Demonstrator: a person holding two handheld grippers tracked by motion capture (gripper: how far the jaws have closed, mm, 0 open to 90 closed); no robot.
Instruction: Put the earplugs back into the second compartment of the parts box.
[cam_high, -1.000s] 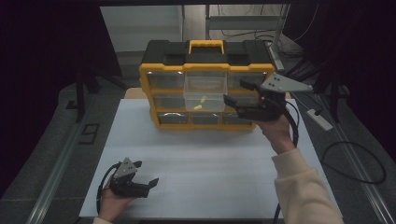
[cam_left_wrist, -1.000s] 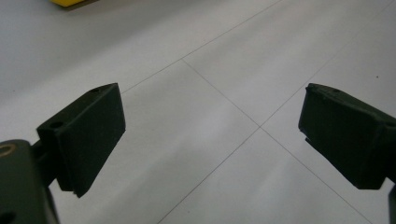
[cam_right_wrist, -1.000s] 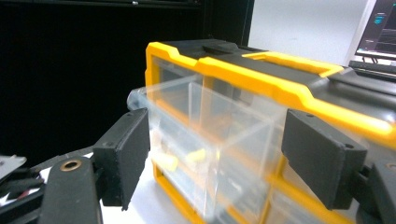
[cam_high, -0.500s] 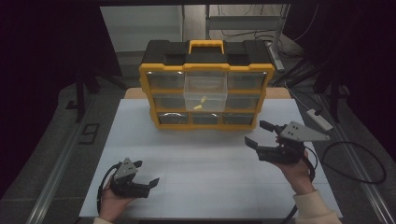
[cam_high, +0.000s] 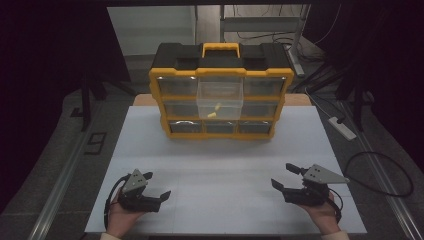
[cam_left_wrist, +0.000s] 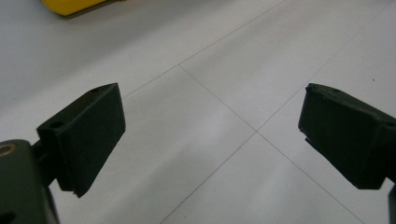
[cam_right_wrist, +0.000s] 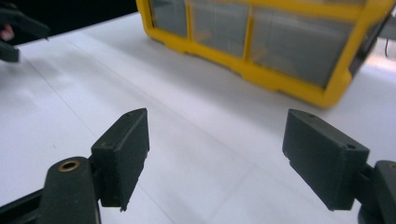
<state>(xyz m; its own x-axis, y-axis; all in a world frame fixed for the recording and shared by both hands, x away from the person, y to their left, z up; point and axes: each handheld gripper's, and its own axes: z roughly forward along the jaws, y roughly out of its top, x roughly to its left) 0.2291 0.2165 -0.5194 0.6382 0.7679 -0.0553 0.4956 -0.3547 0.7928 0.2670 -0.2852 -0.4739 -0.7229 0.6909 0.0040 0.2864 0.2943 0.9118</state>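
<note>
L tool (cam_high: 156, 185) & R tool (cam_high: 285, 176) open, empty, near organizer (cam_high: 220, 90)

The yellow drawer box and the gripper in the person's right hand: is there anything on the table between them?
Nothing. In the high view, only bare white table lies between the yellow drawer box and the open right gripper.

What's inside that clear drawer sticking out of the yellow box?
Two small yellow pieces lie in the clear drawer, which sticks out from the middle of the yellow box. What they are is too small to tell. The other drawers are shut and too dim to see into.
</note>
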